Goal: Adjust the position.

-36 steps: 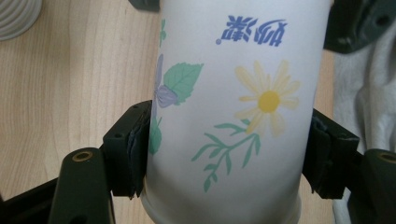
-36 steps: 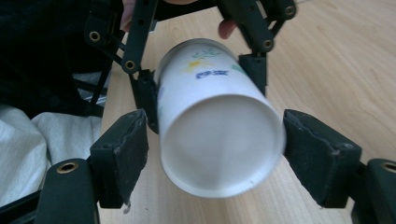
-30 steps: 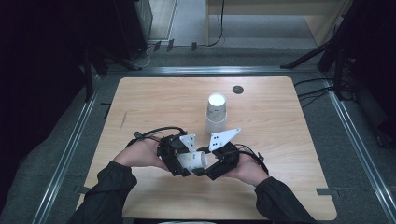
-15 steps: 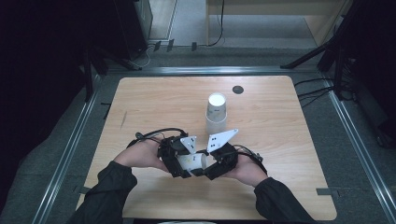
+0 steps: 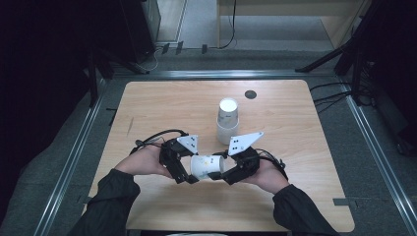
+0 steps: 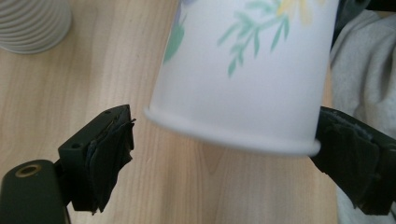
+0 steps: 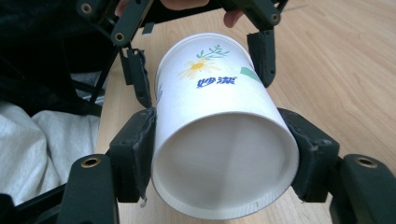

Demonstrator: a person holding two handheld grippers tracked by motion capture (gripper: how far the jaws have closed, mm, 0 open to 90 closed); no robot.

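Held the flowered paper cup [image 5: 206, 166] sideways, just in front of the stacked cups [image 5: 227, 121], right gripper [image 7: 224, 154] clamped near its rim; left gripper [image 6: 224, 154] just spread wide, seemingly clear; best kept firm without crushing, left eased straight back.

Cup [image 7: 219, 140] betw. both tongs: paper, matt white, smooth, printed flowers; rolled rim. Jaw pads [image 6: 109, 154]: frayed dark rubbery layers, rough. Tong bodies: matt black plastic. Table [image 5: 162, 108] under tongs: pale wood-grain, satin. Cup stack [image 5: 227, 120] beyond tongs: ribbed paper
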